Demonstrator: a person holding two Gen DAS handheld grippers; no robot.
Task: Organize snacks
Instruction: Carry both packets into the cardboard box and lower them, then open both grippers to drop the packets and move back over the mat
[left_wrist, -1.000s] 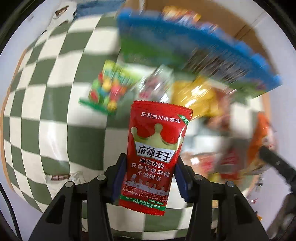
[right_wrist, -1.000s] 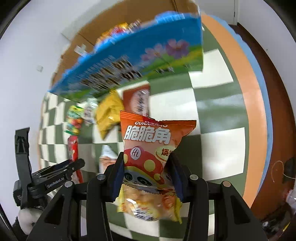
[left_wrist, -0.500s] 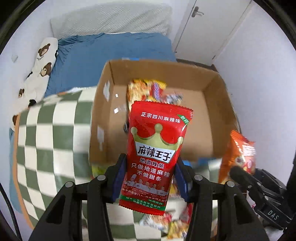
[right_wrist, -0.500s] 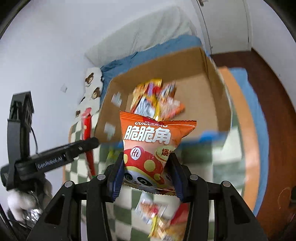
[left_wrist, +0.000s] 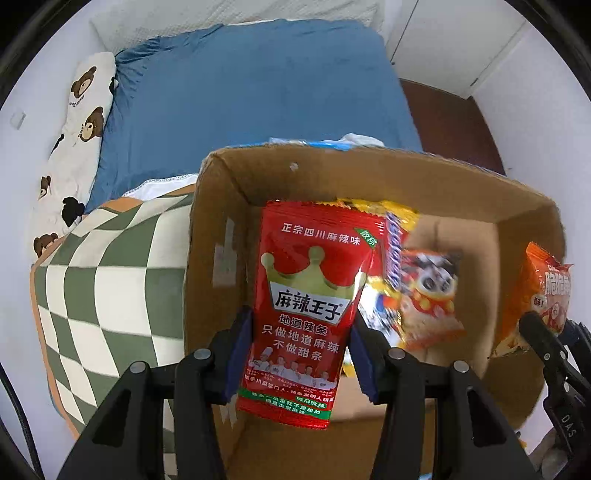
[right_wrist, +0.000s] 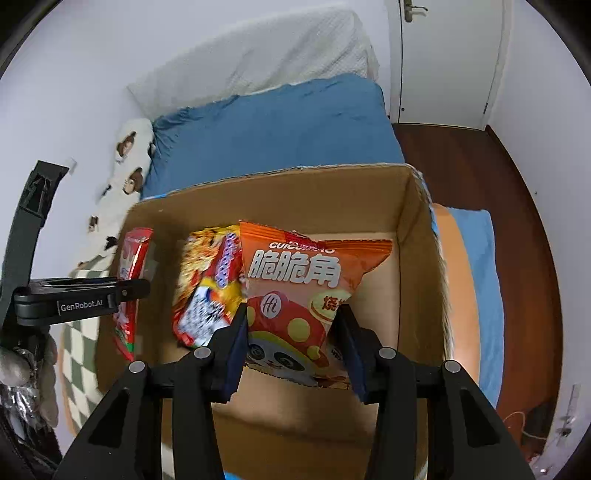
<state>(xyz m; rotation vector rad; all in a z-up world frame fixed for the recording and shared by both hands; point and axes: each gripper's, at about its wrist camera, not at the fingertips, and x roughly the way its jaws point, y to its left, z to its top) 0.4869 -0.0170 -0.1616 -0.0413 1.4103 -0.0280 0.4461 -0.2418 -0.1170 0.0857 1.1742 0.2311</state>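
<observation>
Left wrist view looks down into an open brown cardboard box (left_wrist: 406, 177), and this box is the landmark for all places below. The left gripper (left_wrist: 301, 354) is closed on a red foil snack packet with a golden crown and white Chinese letters (left_wrist: 310, 295). Its two blue pads press the lower part of the packet from both sides, and the packet stands upright between them, above the left part of the box opening. On the floor of the box, behind this packet, lie a yellow packet (left_wrist: 388, 221) and an orange packet with a panda picture (left_wrist: 428, 295); they touch each other and partly overlap. At the right wall of the box the right gripper (left_wrist: 543, 332) shows from the side, with an orange chip bag (left_wrist: 546, 291) in it.

From the right wrist view, the right gripper (right_wrist: 293, 347) is closed on the same orange chip bag with a red spotted panda figure (right_wrist: 303, 291). The pads squeeze its lower half, and the bag hangs over the middle of the box (right_wrist: 417, 258). Just left of the bag, inside the box, lies a red and yellow packet (right_wrist: 207, 288). At the left wall of the box the black left gripper (right_wrist: 125, 291) holds the red packet (right_wrist: 133, 266) edge-on.

Outside the box, on its left, is a green and white checked cloth (left_wrist: 103, 291). Behind the box is a blue bed sheet (left_wrist: 258, 92), and a white pillow with brown bears (left_wrist: 81, 110) lies further left.
</observation>
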